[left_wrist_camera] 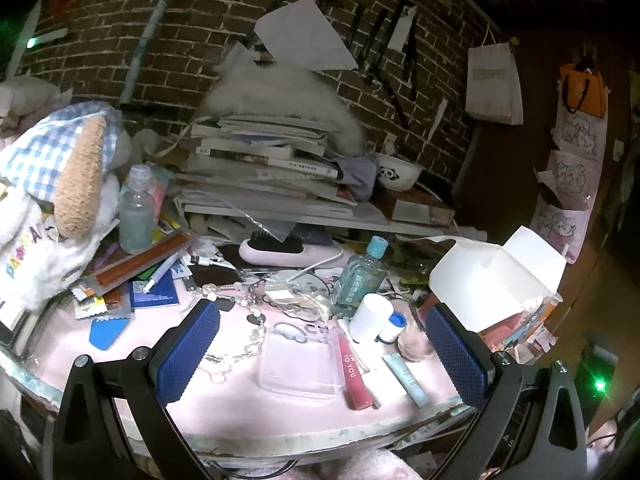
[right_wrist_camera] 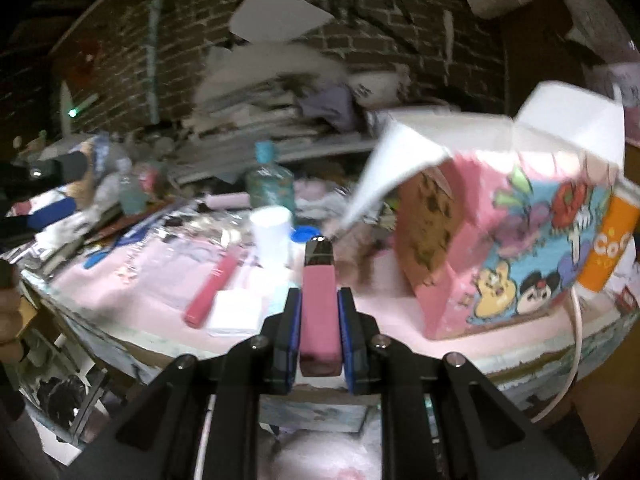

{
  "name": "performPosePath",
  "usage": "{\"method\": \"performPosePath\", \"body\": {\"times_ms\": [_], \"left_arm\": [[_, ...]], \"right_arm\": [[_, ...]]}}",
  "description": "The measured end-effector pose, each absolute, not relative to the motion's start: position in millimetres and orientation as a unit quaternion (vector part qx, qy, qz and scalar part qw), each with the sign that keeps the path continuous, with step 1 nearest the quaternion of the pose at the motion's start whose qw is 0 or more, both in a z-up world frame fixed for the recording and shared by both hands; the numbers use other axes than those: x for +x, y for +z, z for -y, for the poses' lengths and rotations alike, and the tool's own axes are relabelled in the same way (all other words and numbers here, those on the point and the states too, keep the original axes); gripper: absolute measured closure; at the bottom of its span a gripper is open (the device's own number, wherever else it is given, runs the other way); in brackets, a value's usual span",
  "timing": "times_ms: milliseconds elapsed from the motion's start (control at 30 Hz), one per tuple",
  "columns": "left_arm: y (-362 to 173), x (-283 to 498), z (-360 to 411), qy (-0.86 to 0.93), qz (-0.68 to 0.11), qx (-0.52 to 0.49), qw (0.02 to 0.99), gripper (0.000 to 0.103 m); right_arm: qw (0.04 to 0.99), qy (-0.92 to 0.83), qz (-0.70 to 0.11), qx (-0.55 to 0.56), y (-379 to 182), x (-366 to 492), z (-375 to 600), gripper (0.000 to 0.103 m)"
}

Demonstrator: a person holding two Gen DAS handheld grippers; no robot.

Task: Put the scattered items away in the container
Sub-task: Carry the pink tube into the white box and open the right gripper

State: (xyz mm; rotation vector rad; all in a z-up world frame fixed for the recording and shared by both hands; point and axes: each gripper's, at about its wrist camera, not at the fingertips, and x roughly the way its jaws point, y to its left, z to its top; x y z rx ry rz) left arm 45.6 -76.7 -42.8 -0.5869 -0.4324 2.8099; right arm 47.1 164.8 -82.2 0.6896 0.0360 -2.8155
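Clamping narrow on the pink tube at centre frame, right gripper; heading for the cartoon box at right. Left gripper gaping wide, holding nothing; plenty lying scattered.

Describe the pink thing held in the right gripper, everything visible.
The pink device is a slim, flat-sided bar, matte pink along its body with a dark glossy tip at the far end. It looks like plastic. The right gripper is shut on its lower half, blue pads pressing both sides. It points forward, lifted above the pink tabletop, toward the cartoon-printed box.
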Motion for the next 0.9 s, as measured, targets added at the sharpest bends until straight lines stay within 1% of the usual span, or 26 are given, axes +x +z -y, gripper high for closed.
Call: {"method": "performPosePath", "body": {"times_ms": [133,233,367,467,567,667,800,900], "left_arm": [[-39,49,78,0.962,0.147,-0.196,0.117,0.000],[-39,48,78,0.962,0.148,-0.199,0.118,0.000],[-40,44,74,0.959,0.149,-0.209,0.124,0.000],[-42,39,69,0.956,0.145,-0.219,0.127,0.000],[-44,35,63,0.955,0.139,-0.228,0.130,0.000],[-45,30,57,0.952,0.134,-0.238,0.139,0.000],[-46,24,46,0.949,0.123,-0.252,0.144,0.000],[-46,21,41,0.947,0.117,-0.260,0.145,0.000]], "right_arm": [[0.156,-0.962,-0.007,0.226,-68,51,-157,0.088],[0.178,-0.963,-0.011,0.203,-47,52,-153,0.088],[0.170,-0.972,-0.038,0.158,-9,51,-161,0.088],[0.137,-0.977,-0.049,0.155,23,37,-184,0.088],[0.108,-0.972,-0.062,0.198,45,10,-211,0.088],[0.089,-0.954,-0.092,0.272,51,-24,-232,0.088],[0.067,-0.920,-0.148,0.355,41,-64,-246,0.088],[0.080,-0.884,-0.160,0.431,22,-92,-248,0.088]]}}
